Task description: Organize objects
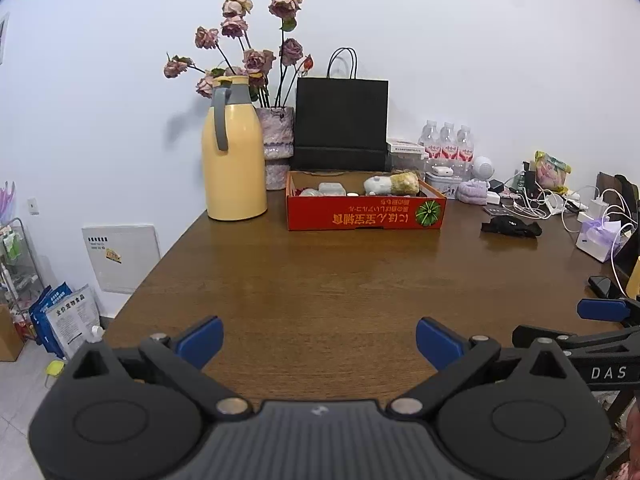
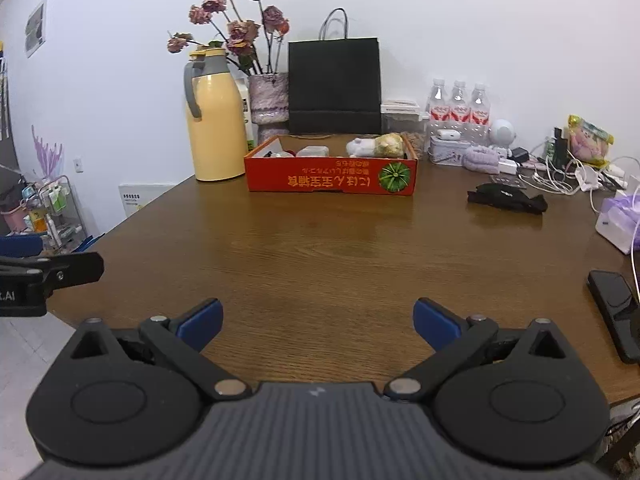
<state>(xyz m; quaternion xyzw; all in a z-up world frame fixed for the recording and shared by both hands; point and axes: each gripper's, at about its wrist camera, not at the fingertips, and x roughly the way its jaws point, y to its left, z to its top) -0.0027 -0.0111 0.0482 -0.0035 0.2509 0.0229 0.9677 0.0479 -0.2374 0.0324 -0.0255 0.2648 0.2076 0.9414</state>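
Straight ahead of both grippers, the red box [image 2: 331, 174] already holds a plush toy [image 2: 374, 145] and small items. Left gripper [image 1: 319, 342] and right gripper [image 2: 318, 322] gape wide, empty. Ahead-right, the black strap [image 2: 506, 197], cables and phone [image 2: 614, 312] apparently await sorting.
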